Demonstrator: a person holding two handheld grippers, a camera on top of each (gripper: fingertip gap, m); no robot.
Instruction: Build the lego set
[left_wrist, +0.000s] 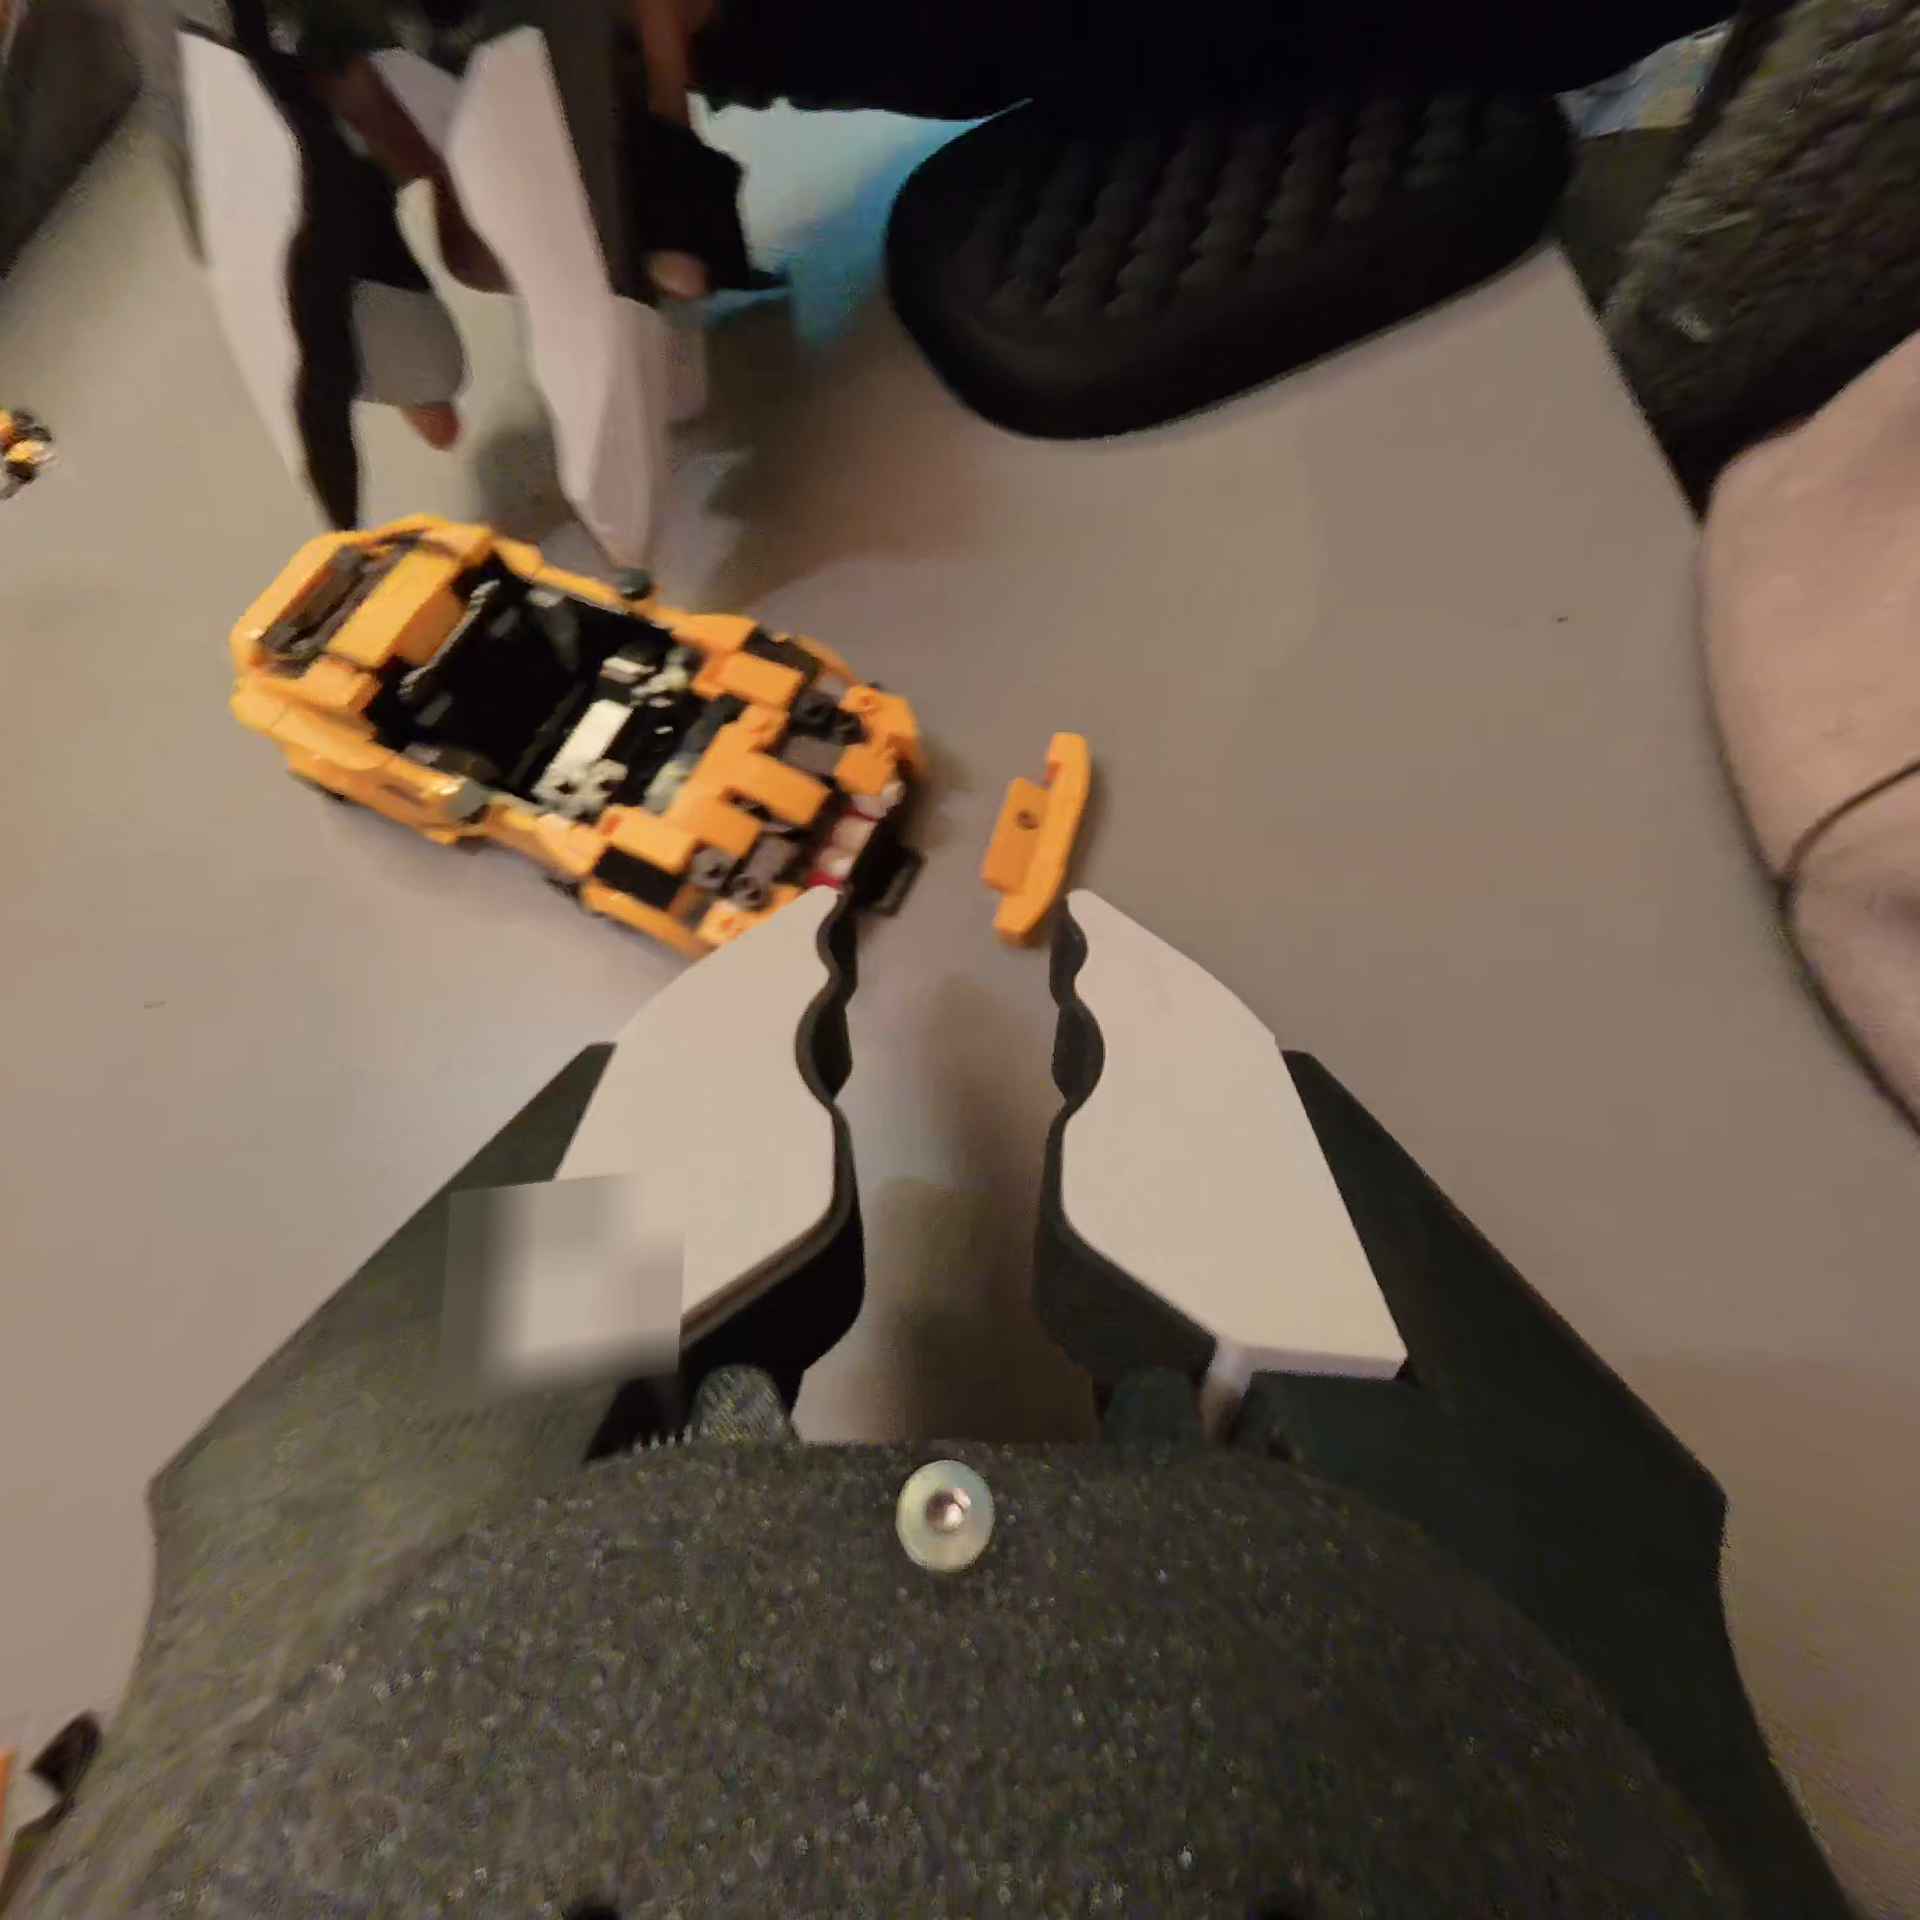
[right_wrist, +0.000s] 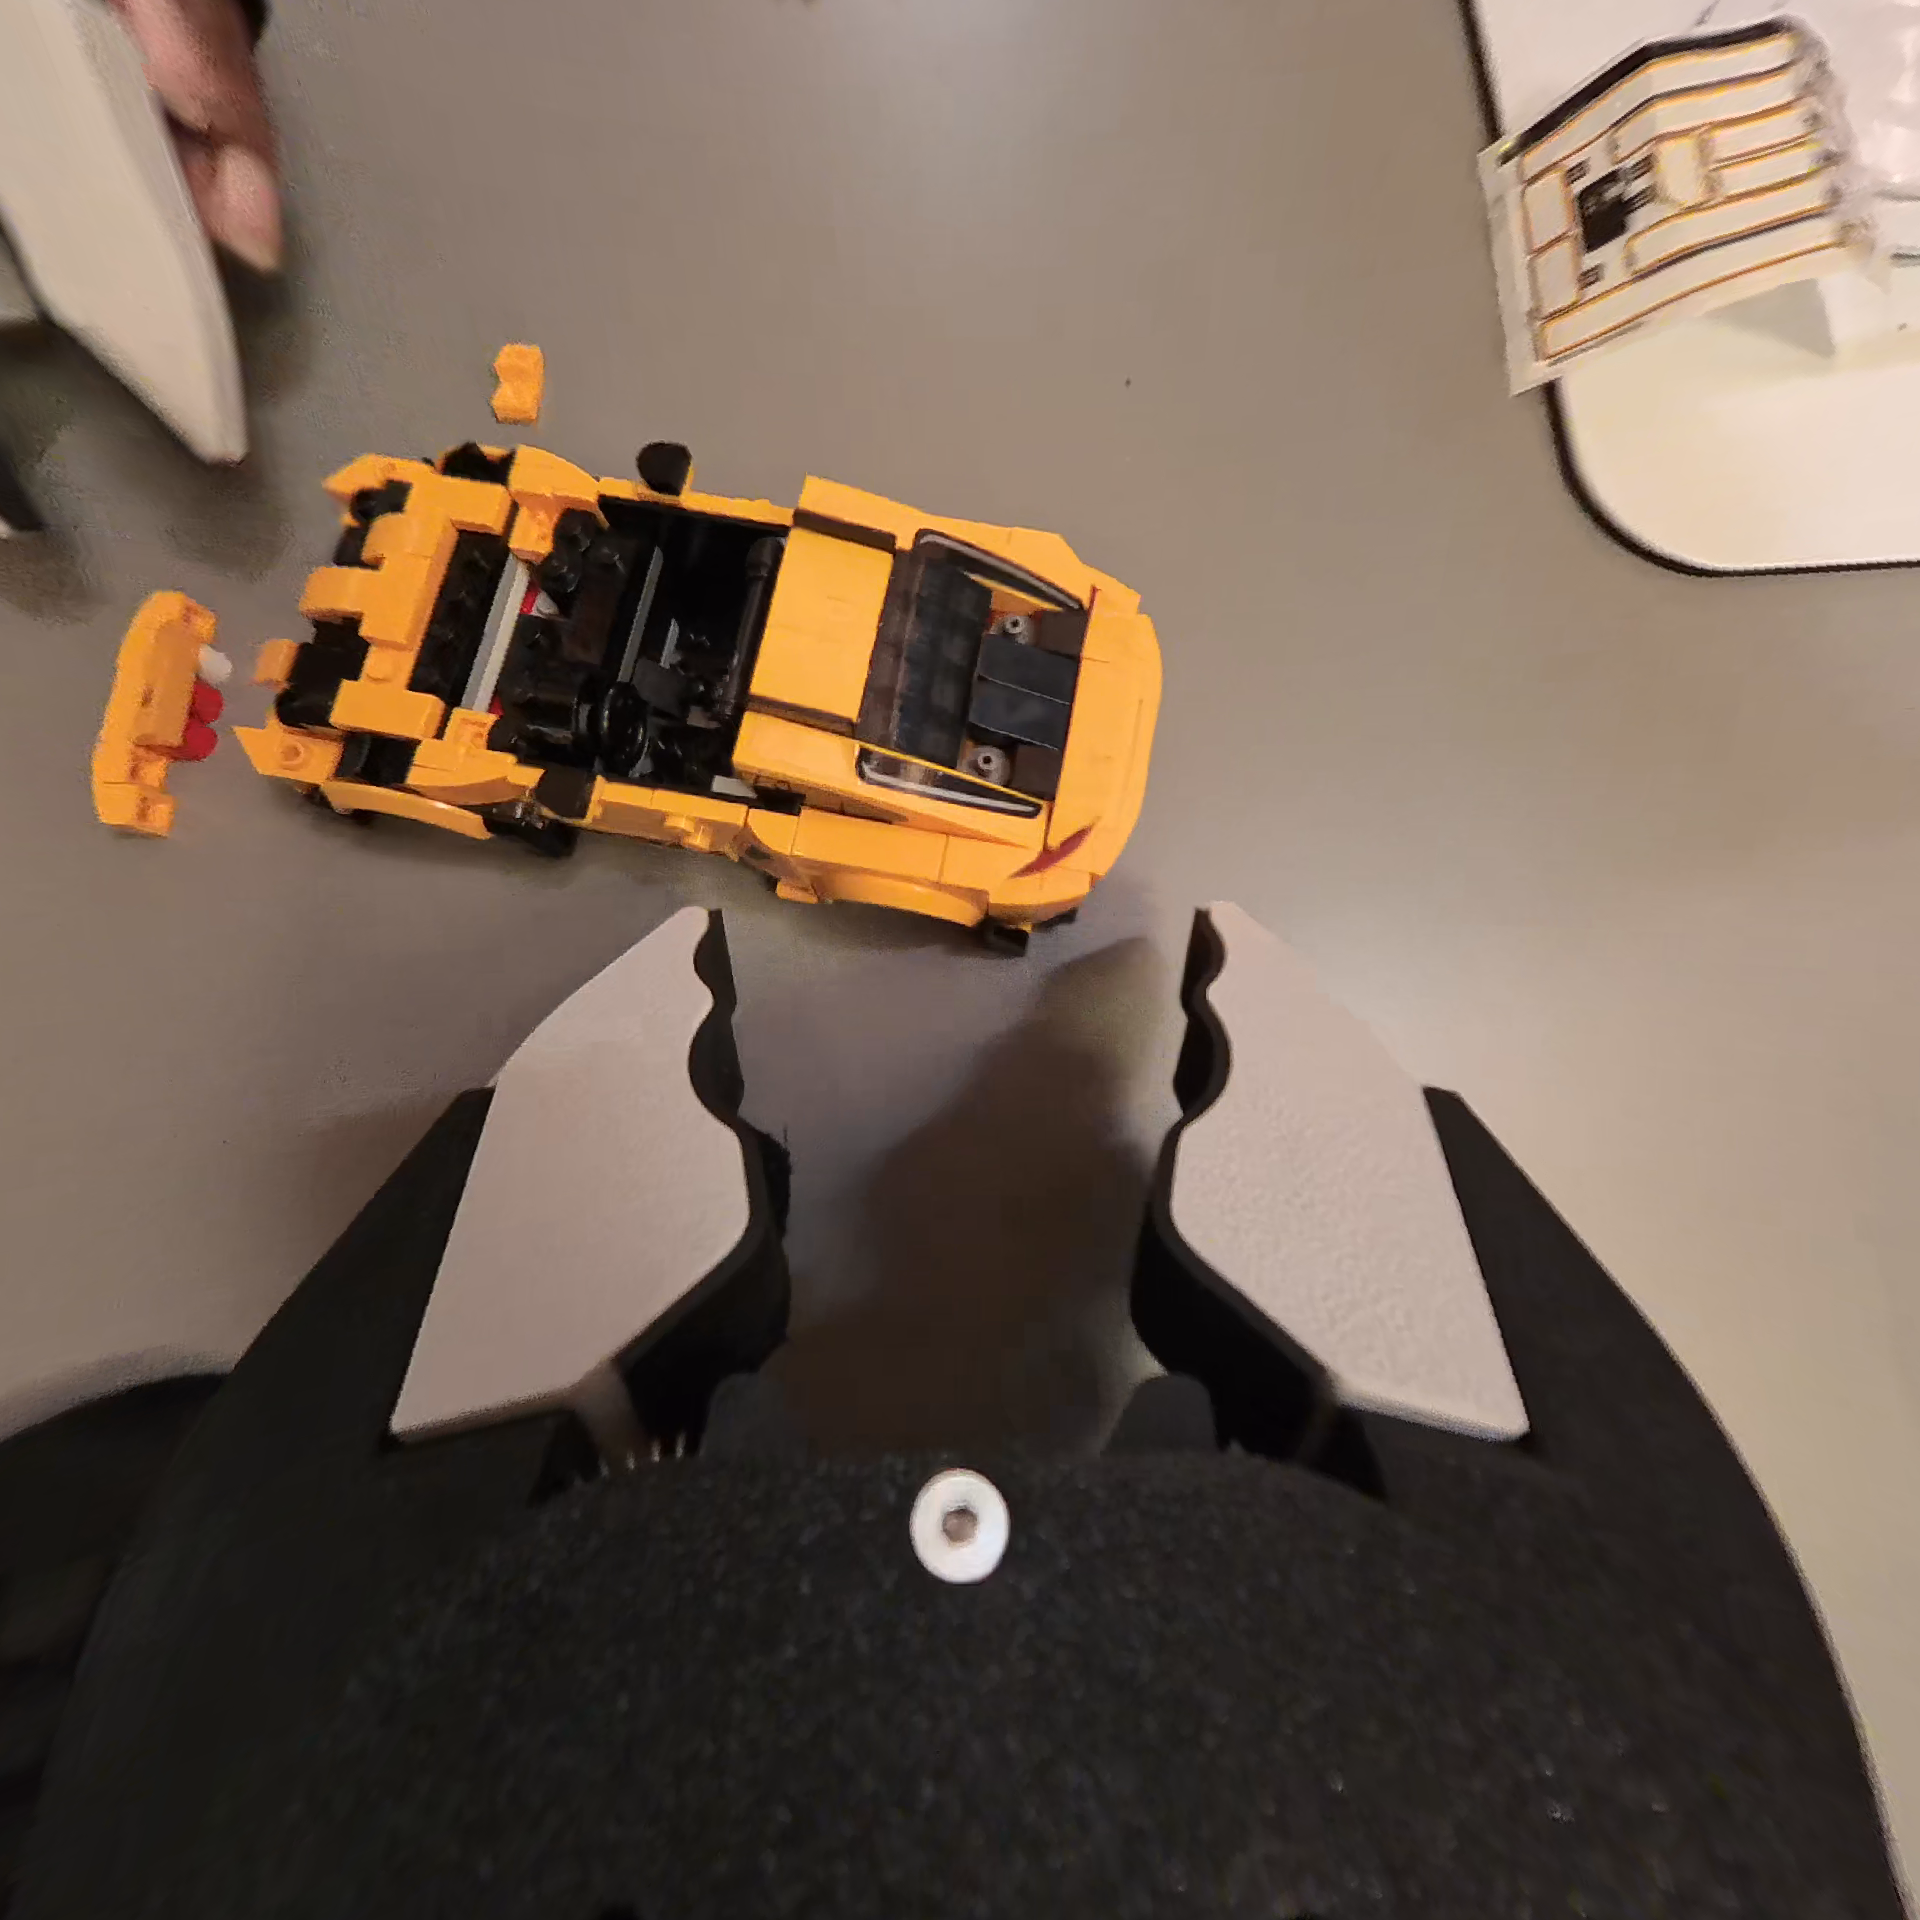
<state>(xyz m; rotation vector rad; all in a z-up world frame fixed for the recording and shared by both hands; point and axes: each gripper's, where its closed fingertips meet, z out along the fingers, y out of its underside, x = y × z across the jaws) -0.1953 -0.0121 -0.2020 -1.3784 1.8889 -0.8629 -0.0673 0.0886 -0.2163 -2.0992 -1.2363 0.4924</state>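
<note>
An orange and black lego car (left_wrist: 561, 717) stands on the grey table, roof open; it also shows in the right wrist view (right_wrist: 727, 675). A loose orange rear piece (left_wrist: 1039, 836) lies just off the car's back end, seen with red and white bits in the right wrist view (right_wrist: 151, 712). A small orange brick (right_wrist: 516, 382) lies beyond the car. My left gripper (left_wrist: 951, 920) is open and empty, its tips between the car's rear and the loose piece. My right gripper (right_wrist: 956, 925) is open and empty, just short of the car's side.
A black ribbed pad (left_wrist: 1226, 249) lies far ahead of the left gripper. A sticker sheet (right_wrist: 1673, 197) rests on a white tray (right_wrist: 1766, 488) at the far right. The other gripper (right_wrist: 125, 239) and a hand (right_wrist: 223, 135) show at the top left. My left tips are roughly 6 centimeters from the small orange brick (right_wrist: 516, 382).
</note>
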